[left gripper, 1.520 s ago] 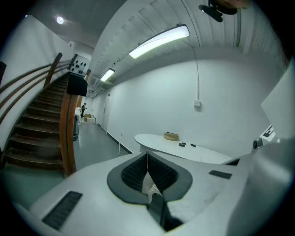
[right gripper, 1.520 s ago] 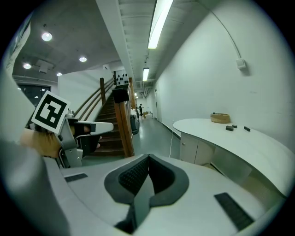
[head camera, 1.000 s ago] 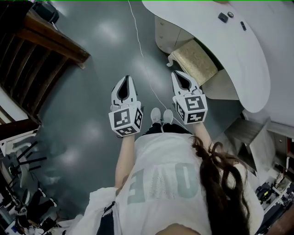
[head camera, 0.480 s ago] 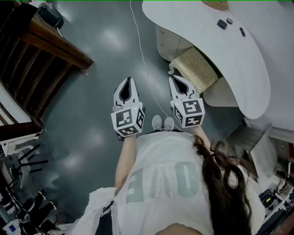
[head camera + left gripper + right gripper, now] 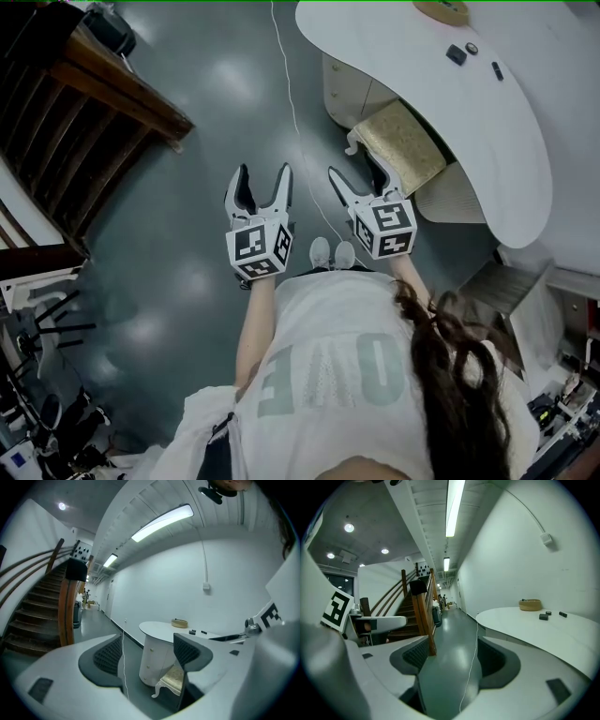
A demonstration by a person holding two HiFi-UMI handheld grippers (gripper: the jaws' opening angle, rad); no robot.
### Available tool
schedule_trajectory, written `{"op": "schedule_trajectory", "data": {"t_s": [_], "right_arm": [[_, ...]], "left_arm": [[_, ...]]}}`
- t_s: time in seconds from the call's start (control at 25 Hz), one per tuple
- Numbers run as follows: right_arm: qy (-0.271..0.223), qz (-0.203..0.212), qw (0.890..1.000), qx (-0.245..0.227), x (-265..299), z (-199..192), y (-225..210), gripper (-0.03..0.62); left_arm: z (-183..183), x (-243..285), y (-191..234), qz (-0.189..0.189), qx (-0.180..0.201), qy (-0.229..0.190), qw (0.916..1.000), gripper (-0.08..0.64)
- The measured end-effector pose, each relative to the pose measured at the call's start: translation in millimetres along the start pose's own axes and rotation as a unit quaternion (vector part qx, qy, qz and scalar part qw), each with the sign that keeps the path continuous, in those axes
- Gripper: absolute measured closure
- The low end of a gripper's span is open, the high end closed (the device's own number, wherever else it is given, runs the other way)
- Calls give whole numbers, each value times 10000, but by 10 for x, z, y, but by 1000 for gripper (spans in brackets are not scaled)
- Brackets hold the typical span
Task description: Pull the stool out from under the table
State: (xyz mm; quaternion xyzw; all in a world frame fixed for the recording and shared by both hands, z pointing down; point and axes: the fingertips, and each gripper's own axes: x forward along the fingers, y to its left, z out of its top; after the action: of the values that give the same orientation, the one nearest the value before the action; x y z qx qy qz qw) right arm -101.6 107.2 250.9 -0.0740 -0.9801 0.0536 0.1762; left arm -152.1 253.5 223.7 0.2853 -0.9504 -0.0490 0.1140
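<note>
Now the left gripper (image 5: 262, 174) hovers over the floor (image 5: 187, 141), its fingers just spread wide with nothing between them. The right gripper (image 5: 357, 167) has likewise just opened, empty, presumably readying a grasp. Ahead and right of its fingers, the stool (image 5: 405, 133) sits tucked under the white desk (image 5: 487, 122), untouched.

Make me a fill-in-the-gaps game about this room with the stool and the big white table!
The gold-topped stool stands partly under the white ___.
A thin white ___ lies along the grey floor.
At the left of the head view rises a dark wooden ___.

Missing words: table; cable; staircase.
</note>
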Motion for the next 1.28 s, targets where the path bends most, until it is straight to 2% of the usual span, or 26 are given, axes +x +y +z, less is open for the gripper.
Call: {"op": "schedule_trajectory", "data": {"t_s": [0.2, 0.32, 0.44, 0.68, 0.84, 1.04, 1.12, 1.28], "right_arm": [[-38, -192, 9996, 212, -76, 40, -98, 275], [-84, -475, 9981, 383, -201, 29, -309, 275], [-160, -926, 9944, 489, -361, -18, -613, 276], [-195, -1809, 9793, 891, -825, -212, -1208, 276], [-266, -2635, 9567, 1210, -1150, -377, -1524, 276], [-236, -3636, 9193, 1487, -1412, -545, -1778, 276], [-188, -4062, 9004, 1546, -1500, -587, -1844, 276], [-307, -4898, 8531, 1771, -1700, -601, -1815, 276]], "left_arm": [[1, -10, -25, -126, -153, 60, 9998, 239], [-19, 61, -151, -334, -244, 91, 9991, 239], [-56, 246, -396, -660, -46, 192, 9976, 239], [-127, 625, -1095, -1499, -17, 355, 9881, 239], [-147, 918, -1617, -2377, 200, 507, 9698, 241], [-232, 1234, -2101, -3393, 610, 674, 9363, 241], [-202, 1343, -2208, -3745, 728, 665, 9220, 241], [-123, 1535, -2270, -4314, 974, 654, 8945, 241]]}}
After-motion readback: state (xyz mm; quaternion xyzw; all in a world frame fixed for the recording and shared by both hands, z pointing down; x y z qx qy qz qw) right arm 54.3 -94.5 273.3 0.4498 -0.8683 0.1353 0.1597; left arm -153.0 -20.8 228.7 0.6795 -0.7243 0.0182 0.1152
